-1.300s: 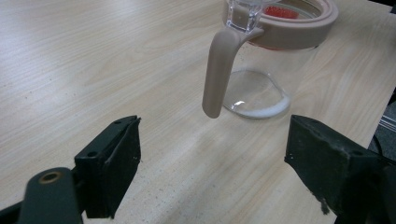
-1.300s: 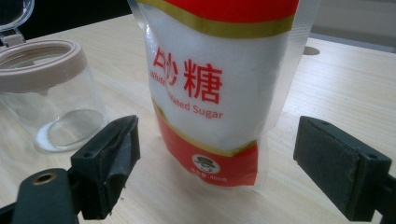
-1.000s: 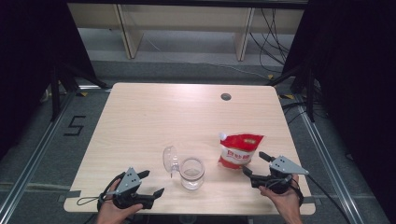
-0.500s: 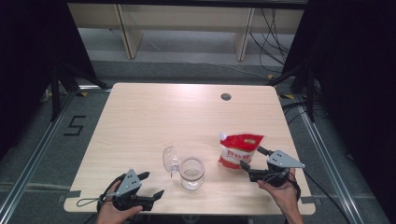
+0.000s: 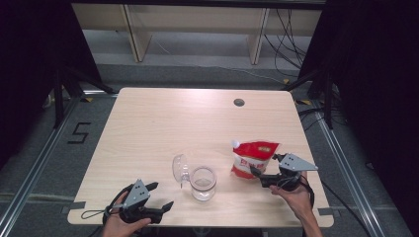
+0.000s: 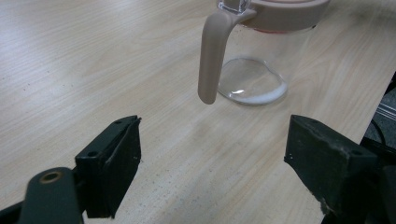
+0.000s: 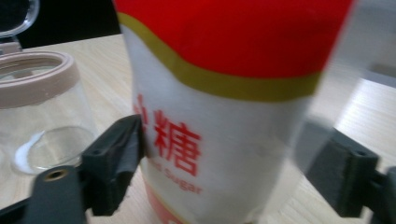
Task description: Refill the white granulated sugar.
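Observation:
A red and white sugar pouch (image 5: 254,157) stands upright on the wooden table (image 5: 163,123), right of centre. My right gripper (image 5: 264,167) has its jaws on either side of the pouch (image 7: 224,116), low down. They have just been closing, and the pads look barely at its edges. A glass jar (image 5: 203,182) with a beige rim and handle stands left of the pouch, its clear lid (image 5: 179,168) flipped open. A trace of white powder lies in the jar (image 6: 252,74). My left gripper (image 5: 162,194) rests open near the front edge, pointing at the jar, nothing between its jaws.
A round cable hole (image 5: 239,102) sits near the table's far edge. Behind the table stands a low shelf frame (image 5: 192,24) with cables on the floor. The table's front edge lies just below both hands.
The right gripper has slid left and forward, and its jaws now straddle the sugar pouch. The left gripper, the jar and the pouch have not moved.

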Available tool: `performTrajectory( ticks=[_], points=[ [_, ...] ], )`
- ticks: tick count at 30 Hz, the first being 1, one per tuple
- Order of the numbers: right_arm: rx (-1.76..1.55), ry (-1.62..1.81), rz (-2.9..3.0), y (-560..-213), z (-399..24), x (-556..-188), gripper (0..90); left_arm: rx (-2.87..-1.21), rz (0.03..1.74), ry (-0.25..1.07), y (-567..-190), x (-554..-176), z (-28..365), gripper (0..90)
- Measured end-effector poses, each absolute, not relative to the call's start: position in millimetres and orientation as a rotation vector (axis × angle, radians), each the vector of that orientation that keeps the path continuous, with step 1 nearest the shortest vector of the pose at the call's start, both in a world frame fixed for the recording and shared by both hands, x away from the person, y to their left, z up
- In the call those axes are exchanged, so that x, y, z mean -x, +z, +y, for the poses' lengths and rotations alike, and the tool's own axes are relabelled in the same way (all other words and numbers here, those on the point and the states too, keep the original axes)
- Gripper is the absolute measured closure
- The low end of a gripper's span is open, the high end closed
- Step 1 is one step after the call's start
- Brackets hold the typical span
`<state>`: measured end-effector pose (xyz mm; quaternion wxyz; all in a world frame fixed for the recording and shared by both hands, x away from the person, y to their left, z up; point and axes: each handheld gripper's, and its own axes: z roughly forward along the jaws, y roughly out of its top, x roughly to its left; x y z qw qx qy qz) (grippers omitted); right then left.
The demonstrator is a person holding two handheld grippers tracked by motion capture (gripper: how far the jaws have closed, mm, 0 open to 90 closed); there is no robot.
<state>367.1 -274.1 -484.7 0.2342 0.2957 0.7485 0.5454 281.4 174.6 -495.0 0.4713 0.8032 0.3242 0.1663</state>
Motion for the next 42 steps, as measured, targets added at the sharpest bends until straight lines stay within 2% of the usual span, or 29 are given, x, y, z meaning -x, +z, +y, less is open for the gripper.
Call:
performTrajectory(
  ticks=[3,9,10,15,28,35,38,42],
  points=[
    [-0.772,1.503,2.091,-484,-270,-367,29.8,-1.976,0.798,0.406,-495,-281,175,18.1],
    [-0.854,1.461,2.102,-481,-264,-363,31.0,-1.969,0.798,0.412,-495,-282,175,18.3],
    [-0.893,1.455,2.085,-481,-262,-361,35.2,-1.968,0.799,0.413,-495,-282,175,18.3],
    [-1.033,1.376,2.031,-476,-247,-348,36.8,-1.968,0.798,0.412,-495,-281,175,18.5],
    [-1.273,1.334,1.876,-475,-226,-326,36.0,-1.969,0.818,0.395,-496,-279,173,18.6],
    [-1.054,1.433,2.009,-480,-248,-336,32.4,-1.973,0.815,0.390,-497,-279,172,18.6],
    [-0.975,1.475,2.022,-482,-257,-341,35.2,-1.975,0.817,0.386,-497,-279,172,18.6],
    [-0.959,1.538,2.061,-484,-266,-343,33.7,-1.992,0.785,0.406,-497,-280,172,18.6]
  ],
)
